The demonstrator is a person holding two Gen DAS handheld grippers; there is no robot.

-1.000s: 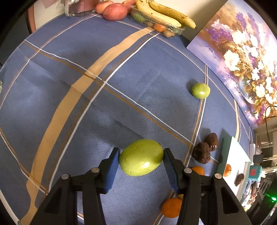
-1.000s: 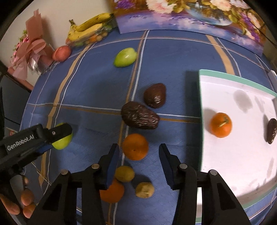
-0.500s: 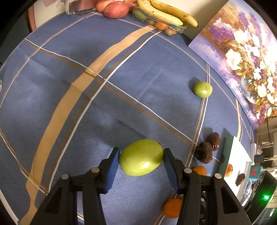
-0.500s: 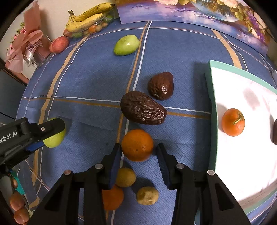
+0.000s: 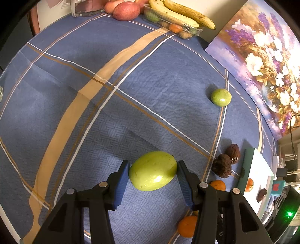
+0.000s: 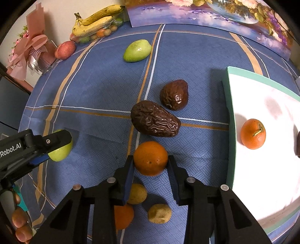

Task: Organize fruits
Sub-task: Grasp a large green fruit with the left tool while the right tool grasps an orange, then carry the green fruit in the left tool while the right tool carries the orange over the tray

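Table covered by blue plaid tablecloth with tan and white stripes. Floral painting leans against pale wall. Pink-wrapped bouquet, possibly boxed, at far corner. Dim surroundings.

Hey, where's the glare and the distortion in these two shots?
Left wrist view: a bright highlight on the green fruit and tablecloth lines bent by the fisheye. Right wrist view: the white tray is washed out.

Dim warm indoor light, soft shadows beside fruit, glare on white tray, strong fisheye edge distortion
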